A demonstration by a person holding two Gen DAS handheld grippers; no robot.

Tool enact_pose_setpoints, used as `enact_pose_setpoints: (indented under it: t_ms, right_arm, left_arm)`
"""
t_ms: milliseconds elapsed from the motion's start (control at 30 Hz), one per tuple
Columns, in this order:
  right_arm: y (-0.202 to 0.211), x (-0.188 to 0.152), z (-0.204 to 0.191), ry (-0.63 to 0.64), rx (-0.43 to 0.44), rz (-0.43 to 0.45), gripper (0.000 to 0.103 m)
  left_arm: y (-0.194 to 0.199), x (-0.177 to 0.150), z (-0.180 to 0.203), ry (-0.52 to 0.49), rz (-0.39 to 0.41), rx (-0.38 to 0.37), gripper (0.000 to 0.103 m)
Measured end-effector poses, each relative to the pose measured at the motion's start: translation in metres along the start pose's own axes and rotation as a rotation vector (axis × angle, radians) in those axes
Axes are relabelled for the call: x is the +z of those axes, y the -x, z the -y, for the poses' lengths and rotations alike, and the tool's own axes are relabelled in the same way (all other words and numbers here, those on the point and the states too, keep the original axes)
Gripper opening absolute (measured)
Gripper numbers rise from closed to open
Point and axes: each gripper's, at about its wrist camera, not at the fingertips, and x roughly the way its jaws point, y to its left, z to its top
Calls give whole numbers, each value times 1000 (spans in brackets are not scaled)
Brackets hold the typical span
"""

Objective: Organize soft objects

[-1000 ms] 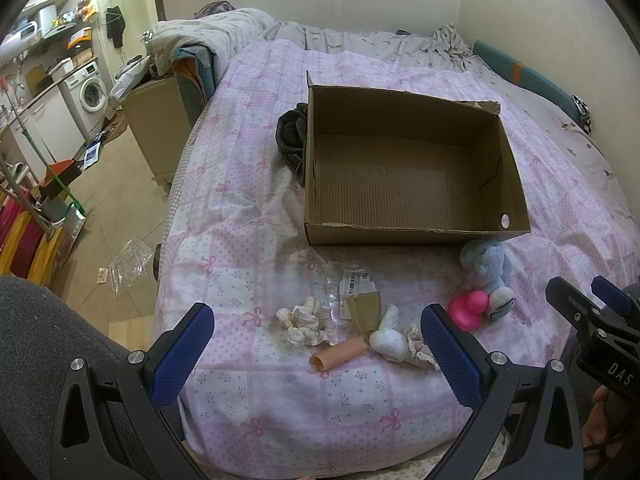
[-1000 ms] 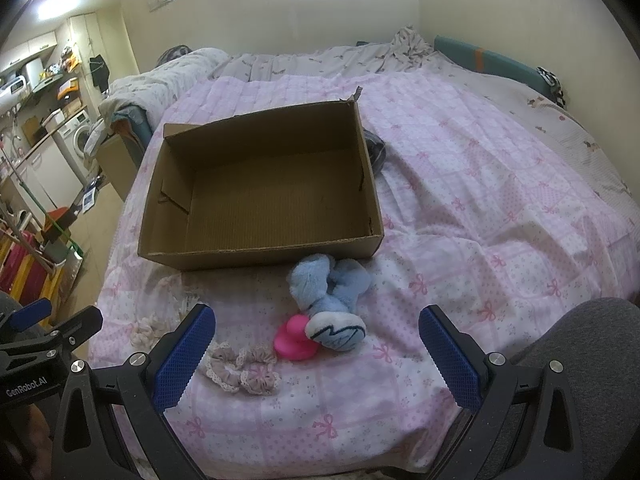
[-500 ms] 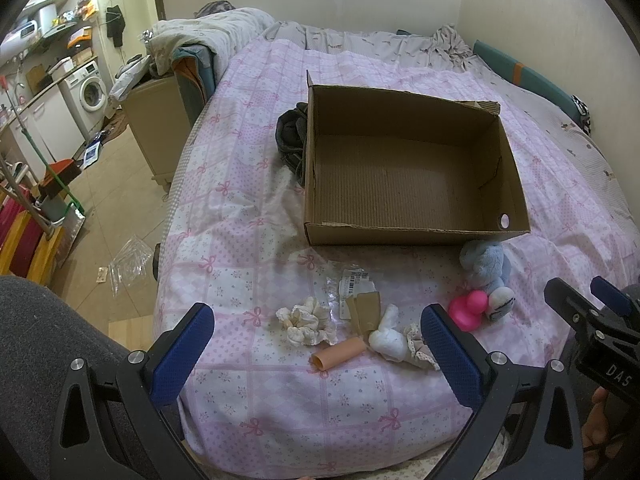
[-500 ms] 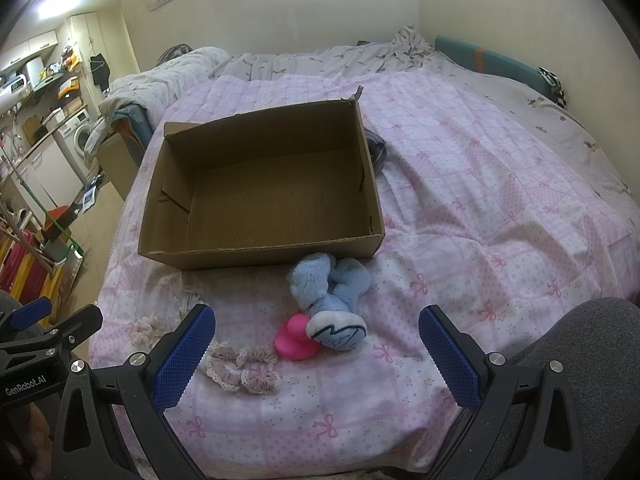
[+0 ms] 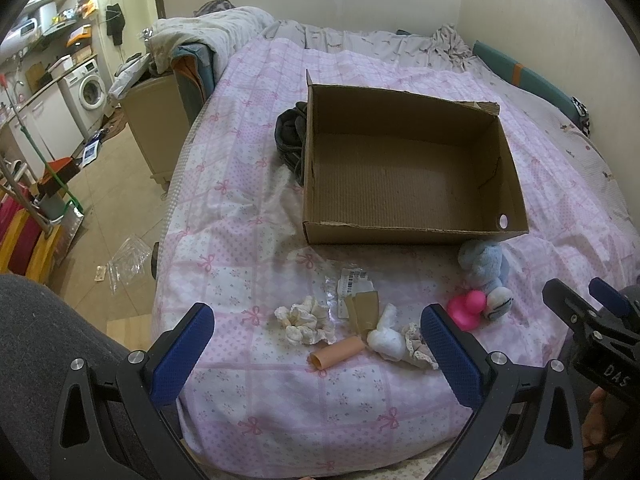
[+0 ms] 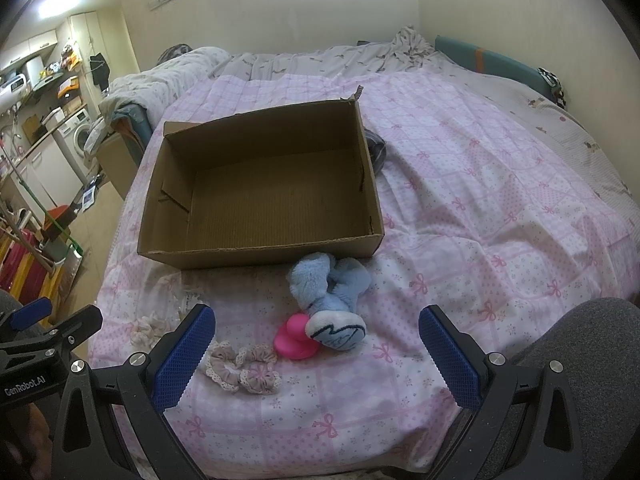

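An empty open cardboard box (image 5: 412, 236) (image 6: 256, 254) sits on the pink bed. In front of it lie a blue plush toy (image 5: 486, 270) (image 6: 332, 300), a pink rubber duck (image 5: 466, 308) (image 6: 294, 340), a cream scrunchie (image 5: 306, 318), a white soft toy (image 5: 386, 336), a peach tube (image 5: 338, 354) and a lacy scrunchie (image 6: 242, 368) (image 5: 418, 350). My left gripper (image 5: 316, 356) is open and empty, above the near bed edge. My right gripper (image 6: 316, 356) is open and empty, short of the duck.
A dark garment (image 5: 290, 138) lies against the box's left side. A clear wrapper with a label (image 5: 350, 284) and a brown card (image 5: 364, 310) lie among the toys. Left of the bed are floor, a cabinet (image 5: 156, 120) and a washing machine (image 5: 90, 90).
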Motion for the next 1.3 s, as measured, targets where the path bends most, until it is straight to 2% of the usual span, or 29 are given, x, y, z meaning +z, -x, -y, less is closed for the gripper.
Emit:
enact_pose_setpoints:
  t_ms: [867, 967, 1300]
  right_arm:
    - [-3, -3, 1, -16, -6, -10, 103]
    - [-2, 1, 2, -18, -4, -13, 103]
    - [7, 43, 7, -24, 50, -22, 103]
  left_arm:
    - [2, 2, 2, 5, -19, -5, 103]
    - [4, 12, 1, 14, -51, -33, 103]
    - [0, 59, -14, 45, -92, -46, 103]
